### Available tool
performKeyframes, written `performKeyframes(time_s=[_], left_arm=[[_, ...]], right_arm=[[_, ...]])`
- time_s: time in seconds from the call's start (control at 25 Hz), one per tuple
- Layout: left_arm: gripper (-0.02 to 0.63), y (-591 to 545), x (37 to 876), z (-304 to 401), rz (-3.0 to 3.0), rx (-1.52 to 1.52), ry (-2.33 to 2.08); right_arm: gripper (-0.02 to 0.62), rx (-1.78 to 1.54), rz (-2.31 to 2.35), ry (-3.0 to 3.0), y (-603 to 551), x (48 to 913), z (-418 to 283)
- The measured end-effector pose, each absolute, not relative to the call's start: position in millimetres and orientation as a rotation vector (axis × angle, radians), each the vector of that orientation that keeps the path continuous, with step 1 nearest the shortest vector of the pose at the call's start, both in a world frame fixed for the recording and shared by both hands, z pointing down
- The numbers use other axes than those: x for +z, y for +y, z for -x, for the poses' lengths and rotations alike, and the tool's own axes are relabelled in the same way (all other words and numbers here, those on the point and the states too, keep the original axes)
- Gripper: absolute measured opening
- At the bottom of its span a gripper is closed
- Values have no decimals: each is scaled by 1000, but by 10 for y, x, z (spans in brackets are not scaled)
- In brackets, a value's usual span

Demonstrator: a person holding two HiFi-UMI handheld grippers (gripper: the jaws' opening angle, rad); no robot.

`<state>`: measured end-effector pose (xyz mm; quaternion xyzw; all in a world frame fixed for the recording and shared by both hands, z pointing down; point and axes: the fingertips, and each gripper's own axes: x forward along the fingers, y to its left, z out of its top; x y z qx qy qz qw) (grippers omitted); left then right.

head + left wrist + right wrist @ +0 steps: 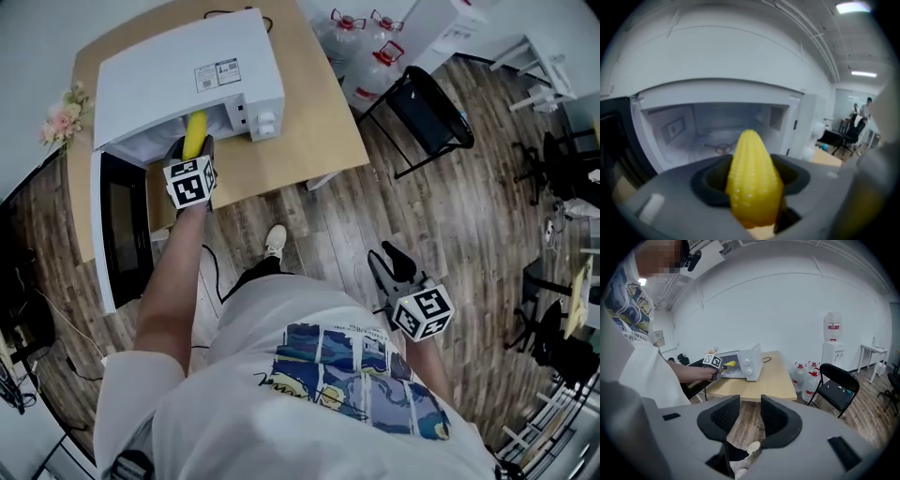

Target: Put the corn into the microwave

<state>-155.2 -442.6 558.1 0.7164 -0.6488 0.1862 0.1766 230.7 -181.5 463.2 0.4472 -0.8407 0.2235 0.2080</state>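
A yellow corn cob (194, 134) sticks out of my left gripper (192, 147), which is shut on it. The cob's tip is at the mouth of the white microwave (187, 66), whose black door (122, 225) hangs open to the left. In the left gripper view the corn (754, 178) fills the middle, tip pointing into the lit cavity (717, 129) with its turntable ring. My right gripper (386, 261) hangs over the wooden floor beside the person's hip, far from the microwave. Its jaws (750, 416) stand a little apart with nothing between them. In the right gripper view the distant corn (730, 364) is small.
The microwave stands on a light wooden table (309, 122). A black folding chair (427, 108) and several water bottles (361, 47) stand to the table's right. Pink flowers (64, 117) sit at the table's left end. More chairs crowd the far right.
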Motion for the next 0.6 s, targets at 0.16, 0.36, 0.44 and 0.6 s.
performKeyframes(time_s=[0.16,0.36,0.44,0.6], left_arm=[[256,-4738,5806,1649,-2008,583,-1846],[256,-5080,5991,1683,-2022,640,-1854],[256,-5197,6069,1688,-2042,651,-1861],[256,-5342,6167,1682,-2025,687,-1847]], right_arm=[[129,634,-1230,-2310,-2079,4647,-2218],[129,652,-1233,-2271,-2316,4699,-2180],[129,655,-1246,-2261,-2374,4734,-2175],[129,662,-1267,-2248,-2467,4779,-2138]])
